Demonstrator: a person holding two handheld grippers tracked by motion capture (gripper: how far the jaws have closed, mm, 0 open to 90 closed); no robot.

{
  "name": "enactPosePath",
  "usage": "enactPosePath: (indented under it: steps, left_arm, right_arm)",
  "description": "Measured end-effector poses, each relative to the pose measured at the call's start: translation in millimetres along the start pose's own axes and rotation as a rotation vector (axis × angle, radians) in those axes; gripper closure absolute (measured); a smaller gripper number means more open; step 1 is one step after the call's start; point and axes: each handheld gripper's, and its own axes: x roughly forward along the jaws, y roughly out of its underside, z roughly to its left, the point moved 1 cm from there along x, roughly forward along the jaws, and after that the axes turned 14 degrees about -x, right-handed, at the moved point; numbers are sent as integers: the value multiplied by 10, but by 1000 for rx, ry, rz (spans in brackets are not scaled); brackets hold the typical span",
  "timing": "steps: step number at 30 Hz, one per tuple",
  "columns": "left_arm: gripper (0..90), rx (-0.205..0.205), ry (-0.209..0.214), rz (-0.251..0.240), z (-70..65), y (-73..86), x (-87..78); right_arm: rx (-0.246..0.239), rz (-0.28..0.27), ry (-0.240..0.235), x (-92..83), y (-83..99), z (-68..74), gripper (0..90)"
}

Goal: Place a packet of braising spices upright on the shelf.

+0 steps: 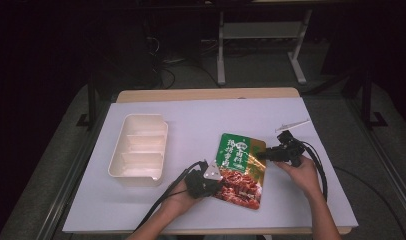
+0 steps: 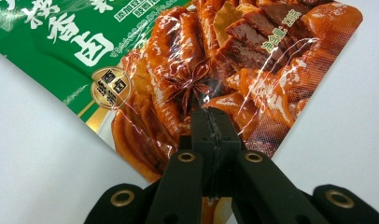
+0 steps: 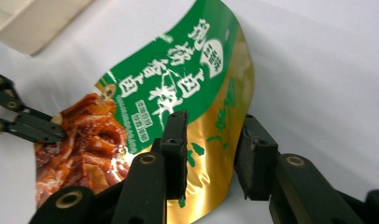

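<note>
A food pouch (image 1: pixel 239 167), green on top with red braised meat printed below, lies on the white table cover (image 1: pixel 201 120). My left gripper (image 1: pixel 214 184) is shut on the pouch's lower left edge; in the left gripper view its jaws (image 2: pixel 211 119) press together over the pouch (image 2: pixel 178 56). My right gripper (image 1: pixel 264 155) is at the pouch's right side. In the right gripper view it (image 3: pixel 215 144) stands open, with the gold edge of the pouch (image 3: pixel 178 84) lifted and curling between its two fingers. The left gripper (image 3: pixel 38 128) shows there too, at the pouch's far corner.
A cream divided tray (image 1: pixel 138 147) sits to the left of the pouch, and its corner (image 3: pixel 33 23) appears in the right gripper view. A small white strip (image 1: pixel 292 125) lies near the table's right back. Cables trail from both grippers toward the front edge.
</note>
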Motion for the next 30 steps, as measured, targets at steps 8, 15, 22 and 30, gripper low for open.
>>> enactPosePath:
  steps: [8, 15, 22, 30]
  left_arm:
    - [900, 10, -3, 3, 8, 1, -4]
    - [900, -5, 3, -7, 15, -1, 5]
    - [900, -2, 0, -7, 13, -1, 6]
    - [900, -14, 13, -11, 28, -1, 8]
  right_arm:
    - [36, 32, -10, 156, 37, -61, 644]
    - [21, 48, -32, 192, 36, -33, 792]
    - [12, 63, -26, 194, 30, -6, 865]
    - [-42, 27, -73, 103, -24, 75, 856]
